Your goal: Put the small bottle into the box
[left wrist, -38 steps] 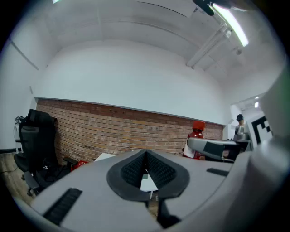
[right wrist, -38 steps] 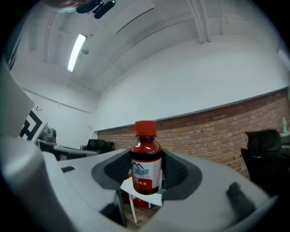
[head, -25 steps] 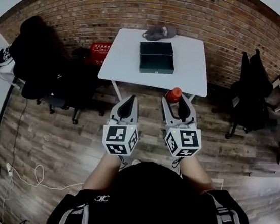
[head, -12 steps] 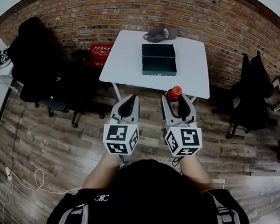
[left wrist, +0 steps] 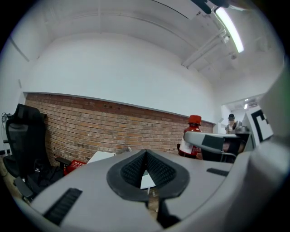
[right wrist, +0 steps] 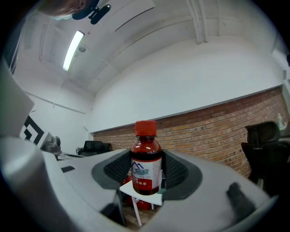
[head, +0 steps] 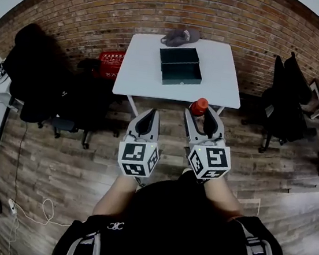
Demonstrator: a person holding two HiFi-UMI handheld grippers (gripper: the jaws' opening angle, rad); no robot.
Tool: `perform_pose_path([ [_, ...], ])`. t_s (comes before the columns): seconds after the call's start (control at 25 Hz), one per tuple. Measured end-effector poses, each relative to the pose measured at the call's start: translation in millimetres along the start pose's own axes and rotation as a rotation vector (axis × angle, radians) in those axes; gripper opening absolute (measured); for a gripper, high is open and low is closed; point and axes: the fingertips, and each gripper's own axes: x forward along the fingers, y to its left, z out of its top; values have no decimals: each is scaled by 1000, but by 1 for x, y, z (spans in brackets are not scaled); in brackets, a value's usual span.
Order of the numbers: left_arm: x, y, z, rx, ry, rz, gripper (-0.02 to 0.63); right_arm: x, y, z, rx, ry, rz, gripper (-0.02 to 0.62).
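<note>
My right gripper [head: 201,113] is shut on a small dark-red bottle [right wrist: 146,158] with a red cap [head: 198,106] and a white label; it stands upright between the jaws. The dark box [head: 181,65] lies open on the white table [head: 138,69], well ahead of both grippers. Beside the right one, my left gripper [head: 148,118] is shut and holds nothing; in the left gripper view its pads [left wrist: 131,170] meet, and the bottle [left wrist: 192,141] shows to the right.
A grey cap [head: 181,36] lies at the table's far edge by the brick wall. A red crate [head: 112,60] and black office chairs [head: 48,86] stand left of the table, another chair [head: 289,97] to its right. The floor is wood planks.
Both grippers hold their pose with the bottle still gripped. The table and box shifted only slightly in view as the head moved.
</note>
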Motion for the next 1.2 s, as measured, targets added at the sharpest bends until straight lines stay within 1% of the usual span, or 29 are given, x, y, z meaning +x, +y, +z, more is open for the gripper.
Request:
perform_pose_path([
  [0.2,14,-3,-5,-10,18,-16,12,4,-10,-4,-5,2,-13,224],
  [0.28,20,-5,-5,-2,18,-21,12,9,-18,-4,-5,-3,-16,224],
  [0.56,51,6,1,18,12,-6,12,41,-35,-8,13,-9,-2,224],
  [0.92,116,14,5,33,11,-8,12,93,-72,-16,5,-7,10,224],
  [1.2,172,26,19,32,-6,14,12,148,-102,-16,4,-1,43,224],
])
